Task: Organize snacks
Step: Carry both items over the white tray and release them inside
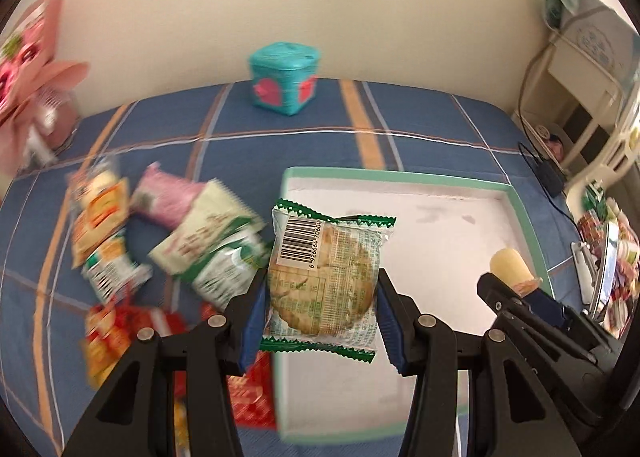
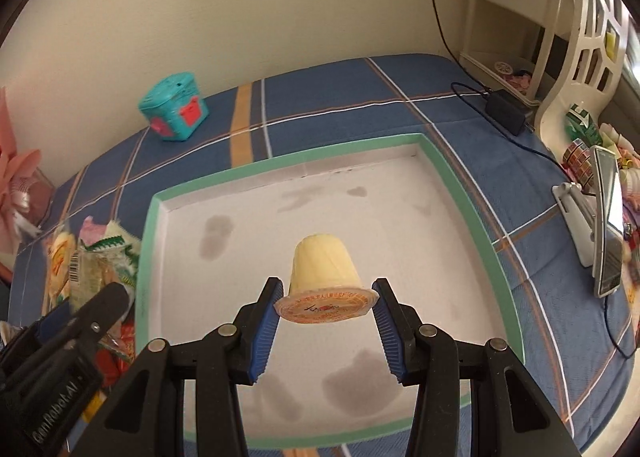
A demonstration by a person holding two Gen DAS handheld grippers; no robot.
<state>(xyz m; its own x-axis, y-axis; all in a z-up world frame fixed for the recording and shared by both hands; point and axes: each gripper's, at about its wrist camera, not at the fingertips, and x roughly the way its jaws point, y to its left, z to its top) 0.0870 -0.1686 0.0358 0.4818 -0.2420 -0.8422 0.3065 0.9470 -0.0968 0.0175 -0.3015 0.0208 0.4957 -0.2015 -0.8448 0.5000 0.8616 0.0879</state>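
Green-edged clear cookie packet [image 1: 324, 277] pinched in left claw [image 1: 320, 313]; right claw [image 2: 326, 317] pinches yellow jelly cup [image 2: 322, 277], above green-rimmed white tray [image 2: 452, 177].

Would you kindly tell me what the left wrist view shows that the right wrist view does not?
Only the left wrist view shows the barcode side of the cookie packet pinched in the left hand-held gripper, and the loose snack pile spread out clearly.

Only the right wrist view shows the jelly cup's printed lid, clamped in the right hand-held gripper, and the stains on the tray floor.

Both show the green-rimmed tray, the teal box and the blue plaid cloth.
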